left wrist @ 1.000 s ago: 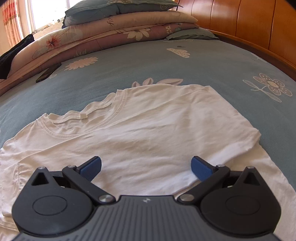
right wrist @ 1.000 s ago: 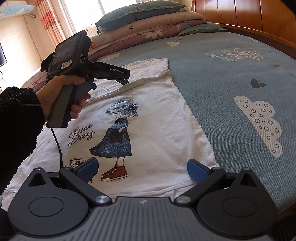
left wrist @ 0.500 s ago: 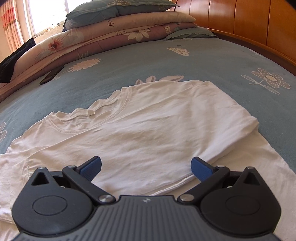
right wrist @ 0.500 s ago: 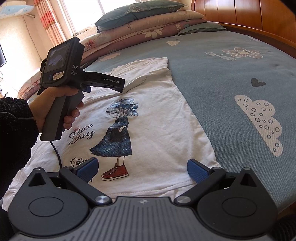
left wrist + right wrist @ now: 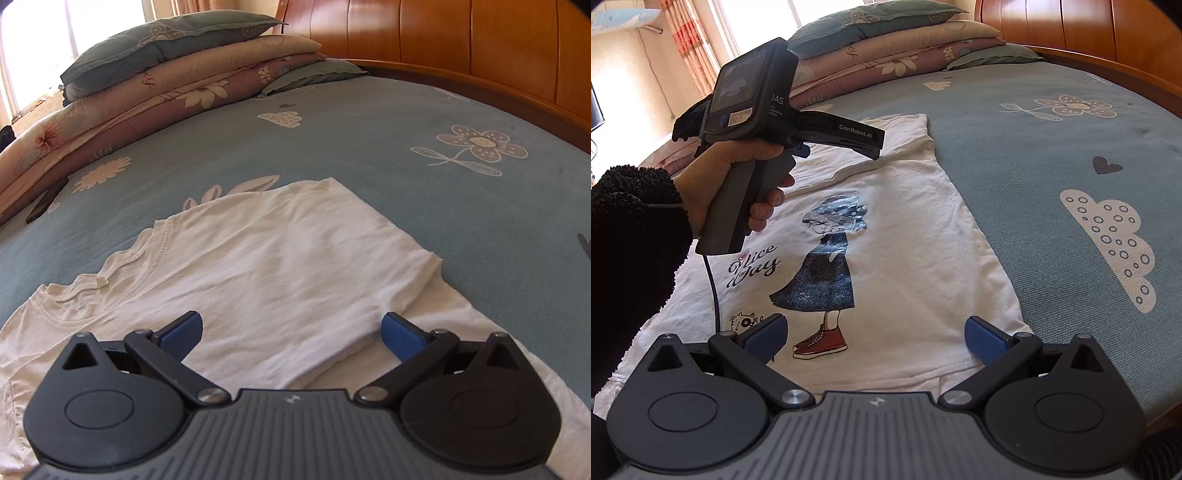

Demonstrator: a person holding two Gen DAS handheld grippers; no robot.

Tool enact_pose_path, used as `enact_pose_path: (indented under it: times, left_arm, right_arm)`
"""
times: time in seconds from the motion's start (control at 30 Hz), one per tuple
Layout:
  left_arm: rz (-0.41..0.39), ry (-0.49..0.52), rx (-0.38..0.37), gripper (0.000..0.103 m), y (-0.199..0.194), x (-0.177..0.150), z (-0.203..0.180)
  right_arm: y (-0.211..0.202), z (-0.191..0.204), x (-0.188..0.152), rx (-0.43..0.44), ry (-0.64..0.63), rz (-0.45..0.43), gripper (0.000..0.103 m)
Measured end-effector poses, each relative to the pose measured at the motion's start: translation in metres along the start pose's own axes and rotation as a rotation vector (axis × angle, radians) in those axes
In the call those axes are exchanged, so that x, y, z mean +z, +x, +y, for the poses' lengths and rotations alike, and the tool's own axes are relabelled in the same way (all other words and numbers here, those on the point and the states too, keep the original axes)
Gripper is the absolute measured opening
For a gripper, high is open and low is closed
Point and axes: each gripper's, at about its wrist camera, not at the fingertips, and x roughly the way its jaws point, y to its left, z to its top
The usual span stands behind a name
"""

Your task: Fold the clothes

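Observation:
A white T-shirt (image 5: 923, 236) with a printed girl in a blue dress lies flat on the blue bedsheet (image 5: 1052, 155). In the left wrist view its neckline (image 5: 122, 269) sits at the left, and a folded-over layer (image 5: 295, 258) ends in a corner at the right. My left gripper (image 5: 291, 336) hovers open over that layer, holding nothing. In the right wrist view a hand holds the left gripper (image 5: 866, 144) above the shirt's upper part. My right gripper (image 5: 875, 339) stands open over the shirt's hem (image 5: 886, 384), beside the red shoes of the print.
Stacked quilts and pillows (image 5: 177, 74) lie at the far end of the bed. A wooden headboard (image 5: 480, 40) runs along the right. A dark flat object (image 5: 46, 201) rests by the quilts. The bed's edge (image 5: 1167, 417) is close at the lower right.
The left gripper has swung to the right and lifted a little, so the shirt's neckline now sits further left in its view. The right gripper has held still. Both stay open.

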Motion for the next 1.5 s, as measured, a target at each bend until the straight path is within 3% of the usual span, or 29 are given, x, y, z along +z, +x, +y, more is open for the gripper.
enact_pose_path:
  times: [0.1,0.2,0.3,0.47,0.53,0.67,0.87,1.07,1.2,1.37,1.5]
  left_arm:
    - [-0.06,0.043,0.001,0.102,-0.009,0.008,-0.009]
    - [-0.113,0.007,0.001,0.102,-0.014,0.021,-0.007]
    - [-0.073,-0.033,0.019,0.102,0.002,0.029,-0.005]
    - [0.008,-0.034,-0.026,0.102,0.026,0.023,-0.016]
    - [-0.018,-0.005,-0.015,0.102,0.02,0.02,-0.022]
    - [-0.05,-0.027,-0.063,0.102,-0.001,0.023,-0.012]
    - [-0.062,-0.007,-0.019,0.102,-0.048,0.026,0.005]
    - [-0.008,-0.032,-0.032,0.102,-0.107,0.002,0.028]
    - [0.06,-0.1,-0.078,0.102,-0.135,-0.038,0.039]
    - [0.128,-0.096,-0.053,0.102,-0.139,-0.091,0.028]
    - [0.096,-0.106,-0.044,0.102,-0.136,-0.098,0.019]
  right_arm:
    - [-0.001,-0.001,0.0,0.006,0.005,-0.001,0.103]
    - [-0.001,-0.003,0.001,0.013,0.015,-0.001,0.103]
    - [-0.002,-0.003,0.001,0.015,0.018,0.0,0.103]
    - [-0.002,-0.003,0.001,0.018,0.018,0.0,0.103]
    - [-0.001,-0.003,0.0,0.018,0.016,0.0,0.103]
    - [0.0,-0.003,0.0,0.017,0.014,0.002,0.103]
    - [0.002,0.0,0.0,0.002,0.001,0.004,0.103]
    - [0.003,0.004,-0.001,-0.016,-0.028,0.002,0.103]
    - [0.002,0.001,-0.001,-0.007,-0.011,-0.006,0.103]
    - [0.002,0.004,-0.003,-0.015,-0.032,-0.01,0.103]
    - [-0.002,0.001,-0.004,0.0,-0.022,-0.016,0.103]
